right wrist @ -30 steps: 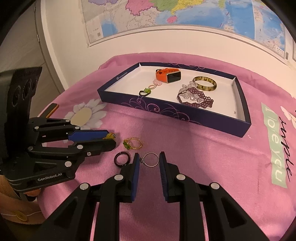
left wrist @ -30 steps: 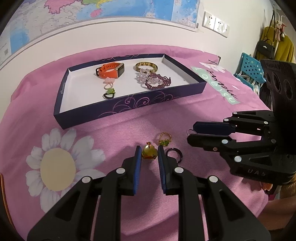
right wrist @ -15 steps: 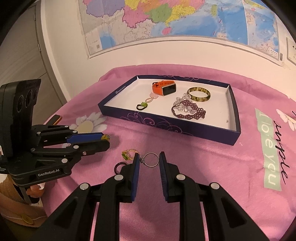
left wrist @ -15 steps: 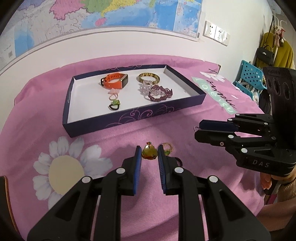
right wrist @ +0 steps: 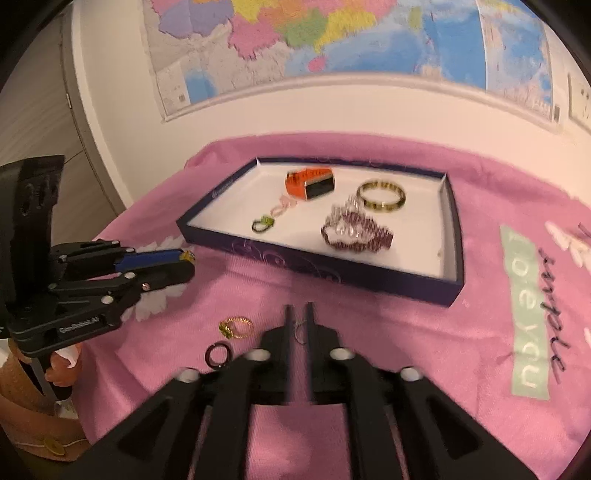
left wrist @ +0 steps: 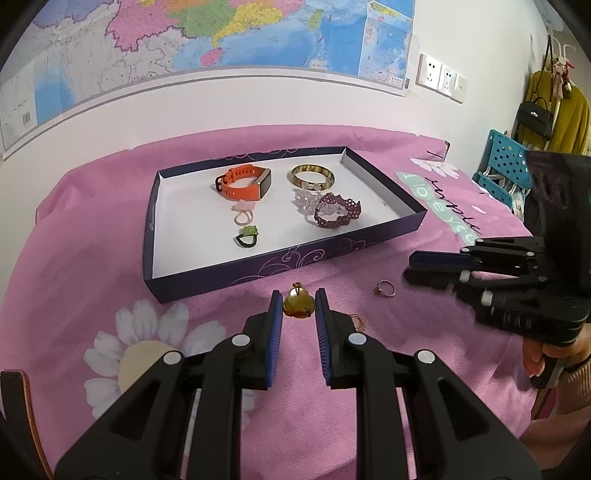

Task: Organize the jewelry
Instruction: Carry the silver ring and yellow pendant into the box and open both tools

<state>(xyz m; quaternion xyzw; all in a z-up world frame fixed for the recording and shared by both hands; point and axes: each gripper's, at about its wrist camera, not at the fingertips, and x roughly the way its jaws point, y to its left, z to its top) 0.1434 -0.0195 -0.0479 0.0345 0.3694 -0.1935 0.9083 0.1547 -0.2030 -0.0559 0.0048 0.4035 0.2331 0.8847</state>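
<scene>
Left hand-held gripper [left wrist: 298, 308]: pressed onto the amber pendant [left wrist: 298, 303], which I see pinched between the blue pads at lower centre of the left view (from the right view only a sliver of it peeks out at the tips).
Right hand-held gripper [right wrist: 298, 314]: its jaws have just been opening. My own view along it is blurred and shows the silver ring [right wrist: 301, 330] in the gap. The left view shows that ring lying on the cloth just left of the tips, so I read it as not pinched.
Hand: fingers of the person's right hand [left wrist: 535, 363] wrap the handle at the right edge of the frame.
Loose pieces: a gold ring with a green stone [right wrist: 236, 326] and a black ring [right wrist: 218, 356] lie on the cloth left of the right fingers, apart from each other.
Pink cloth [left wrist: 92, 258]: covers the whole bench, flower print at lower left.
Tray [left wrist: 258, 271]: dark rim, white floor, upper centre, beyond both grippers.
In the tray, left half: orange watch band [left wrist: 243, 182], with a pink ring [left wrist: 243, 216] and a green ring [left wrist: 245, 238] below it.
In the tray, right half: amber bangle [left wrist: 312, 175], a clear crystal bracelet [left wrist: 304, 199] and a purple beaded bracelet [left wrist: 337, 214], the last two touching.
Wall: a map [left wrist: 221, 33] across the top.
</scene>
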